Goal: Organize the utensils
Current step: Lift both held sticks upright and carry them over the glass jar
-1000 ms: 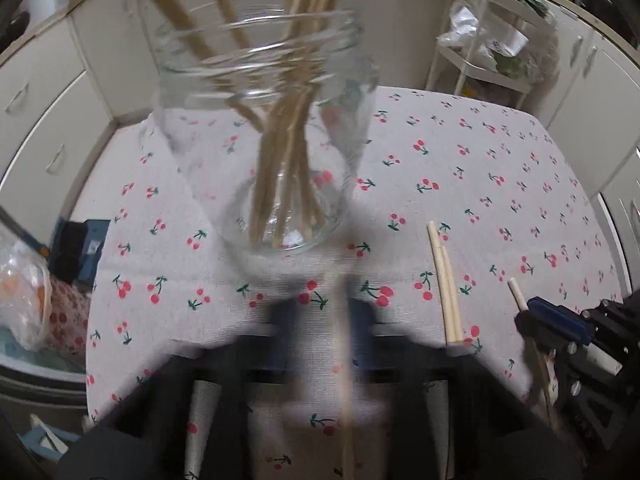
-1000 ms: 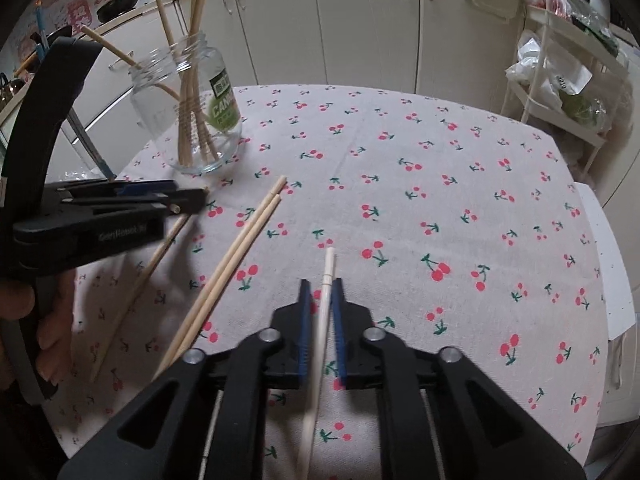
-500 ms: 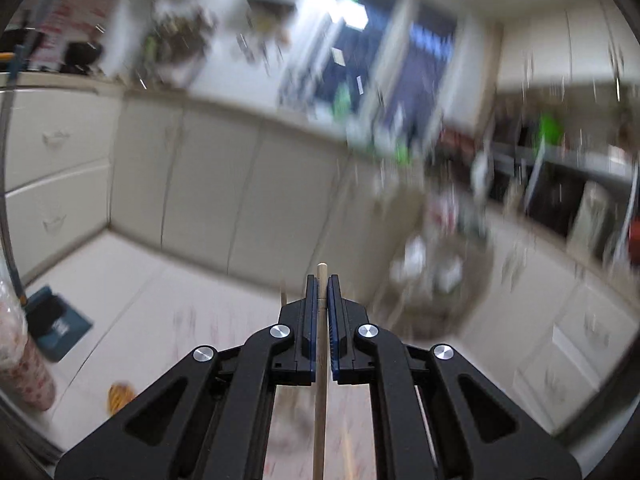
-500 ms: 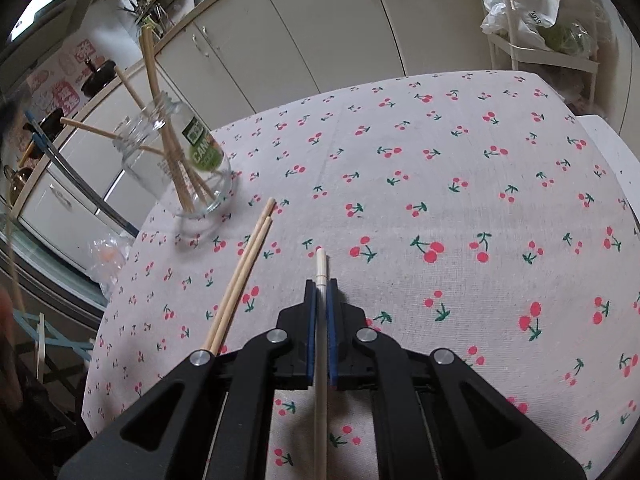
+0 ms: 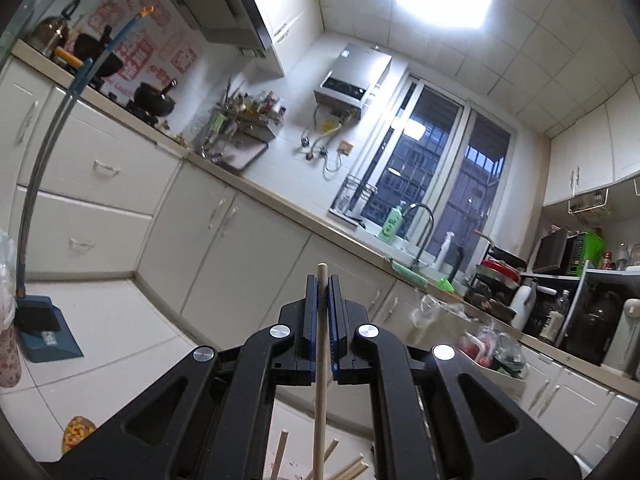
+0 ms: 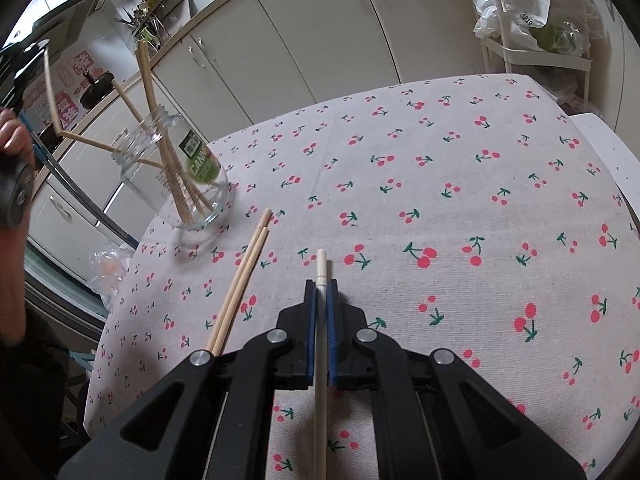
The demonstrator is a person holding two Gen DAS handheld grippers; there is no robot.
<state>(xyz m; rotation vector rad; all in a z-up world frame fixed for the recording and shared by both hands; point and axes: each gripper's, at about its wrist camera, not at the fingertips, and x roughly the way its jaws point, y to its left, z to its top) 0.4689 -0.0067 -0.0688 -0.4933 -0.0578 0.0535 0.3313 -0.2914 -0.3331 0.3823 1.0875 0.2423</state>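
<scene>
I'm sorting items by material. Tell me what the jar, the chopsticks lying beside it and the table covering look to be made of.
Jar: clear glass by the look, glossy, since the sticks inside show through; green paper-like label.
Chopsticks: pale wood or bamboo, matte and unpainted; which one I can't tell.
Table covering: woven fabric, matte, with a visible weave and printed red cherries.
</scene>
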